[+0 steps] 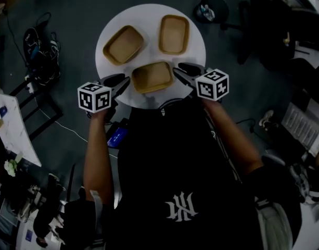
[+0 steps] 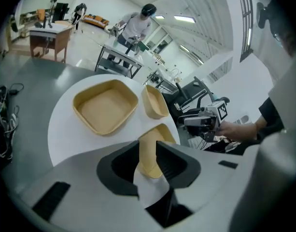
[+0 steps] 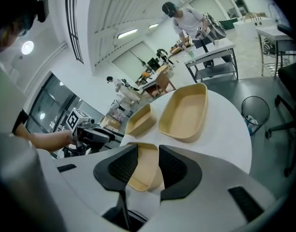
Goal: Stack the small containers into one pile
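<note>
1. Pictured from overhead on a round white worktop (image 1: pixel 149 15): three shallow tan containers, open side up, each lying singly, none yet stacked.
2. Chosen as landmark: the near container (image 1: pixel 152 77), at the worktop's edge closest to the camera.
3. Beyond the near container and off to its left, close by but not touching, the left container (image 1: pixel 124 45).
4. Beyond the near container and off to its right, also apart from it, the right container (image 1: pixel 174 34).
5. Just beside the near container's left end, the left gripper (image 1: pixel 127 82), jaws released and spread. A corner of that container shows in the gap, unpinched.
6. Just beside the near container's right end, the right gripper (image 1: pixel 177 71), jaws likewise spread wide. The same container's rim is framed between them with no clamp on it.
7. Far beyond the near container in the left gripper view, a background person (image 2: pixel 135 25) leaning over a metal-framed bench (image 2: pixel 116 57).
</note>
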A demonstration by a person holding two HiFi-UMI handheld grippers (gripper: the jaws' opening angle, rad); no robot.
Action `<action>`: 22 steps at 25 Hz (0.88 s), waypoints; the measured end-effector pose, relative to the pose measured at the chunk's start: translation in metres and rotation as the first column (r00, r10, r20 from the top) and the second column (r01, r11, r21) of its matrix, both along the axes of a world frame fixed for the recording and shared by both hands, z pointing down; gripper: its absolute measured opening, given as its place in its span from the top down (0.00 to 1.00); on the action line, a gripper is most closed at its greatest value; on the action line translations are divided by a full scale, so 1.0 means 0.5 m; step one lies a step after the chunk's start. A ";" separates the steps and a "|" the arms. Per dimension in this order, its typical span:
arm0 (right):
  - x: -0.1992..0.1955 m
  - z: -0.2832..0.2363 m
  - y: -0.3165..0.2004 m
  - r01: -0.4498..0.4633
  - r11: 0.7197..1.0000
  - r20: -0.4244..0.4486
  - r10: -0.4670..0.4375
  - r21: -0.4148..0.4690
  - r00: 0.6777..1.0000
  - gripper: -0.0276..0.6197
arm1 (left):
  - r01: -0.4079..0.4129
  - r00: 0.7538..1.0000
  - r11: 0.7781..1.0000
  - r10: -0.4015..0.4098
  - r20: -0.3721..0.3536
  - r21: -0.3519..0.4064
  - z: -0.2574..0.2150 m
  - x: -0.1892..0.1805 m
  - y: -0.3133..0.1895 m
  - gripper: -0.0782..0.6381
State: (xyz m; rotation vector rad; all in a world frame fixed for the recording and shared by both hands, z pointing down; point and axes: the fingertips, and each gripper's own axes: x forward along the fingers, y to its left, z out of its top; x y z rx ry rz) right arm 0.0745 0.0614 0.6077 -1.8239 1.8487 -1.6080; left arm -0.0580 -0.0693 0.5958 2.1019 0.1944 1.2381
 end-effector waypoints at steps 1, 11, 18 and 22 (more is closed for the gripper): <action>-0.002 0.005 0.002 -0.001 1.000 0.006 0.001 -0.018 1.000 0.72 | -0.005 1.000 1.000 0.005 0.016 -0.021 0.011 -0.003 0.005 0.74; -0.050 0.078 0.007 0.060 0.982 0.038 -0.054 -0.179 0.998 0.72 | -0.009 0.995 0.985 0.026 0.100 -0.173 0.084 -0.016 0.054 0.72; -0.071 0.102 -0.004 0.064 0.976 0.068 -0.050 -0.208 0.996 0.72 | -0.017 0.984 0.980 0.052 0.172 -0.200 0.118 -0.044 0.062 0.73; -0.080 0.113 -0.001 0.083 0.971 0.078 -0.067 -0.225 0.995 0.72 | -0.008 0.980 0.978 0.050 0.195 -0.210 0.121 -0.047 0.065 0.73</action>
